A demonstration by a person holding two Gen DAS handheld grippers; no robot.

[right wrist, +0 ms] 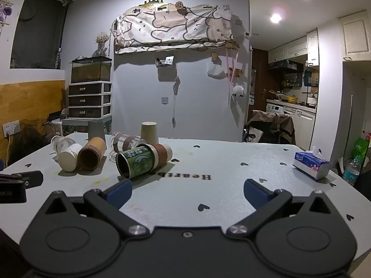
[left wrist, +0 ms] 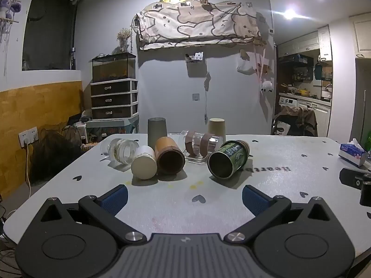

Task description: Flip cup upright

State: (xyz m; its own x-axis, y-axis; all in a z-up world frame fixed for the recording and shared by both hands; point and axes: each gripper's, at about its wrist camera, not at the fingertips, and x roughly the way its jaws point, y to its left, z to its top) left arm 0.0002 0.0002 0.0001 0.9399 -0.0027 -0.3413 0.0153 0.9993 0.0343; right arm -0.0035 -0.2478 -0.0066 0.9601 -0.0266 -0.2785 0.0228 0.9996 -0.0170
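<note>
The green cup point(left wrist: 226, 159) point(right wrist: 135, 161) lies on its side on the table point(left wrist: 278, 176) point(right wrist: 220, 162), its mouth facing the cameras and its long axis running away toward the wall. Beside it lie a brown cup point(left wrist: 169, 156) and a white cup point(left wrist: 144, 165). Left gripper point(left wrist: 185, 199) and right gripper point(right wrist: 187, 191) both hover spread, holding nothing.

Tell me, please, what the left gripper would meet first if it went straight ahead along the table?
Probably nothing at first: the left gripper, jaws open, points at the gap between the brown cup and the green cup; beyond lies the clear cup. Depth is uncertain.
</note>
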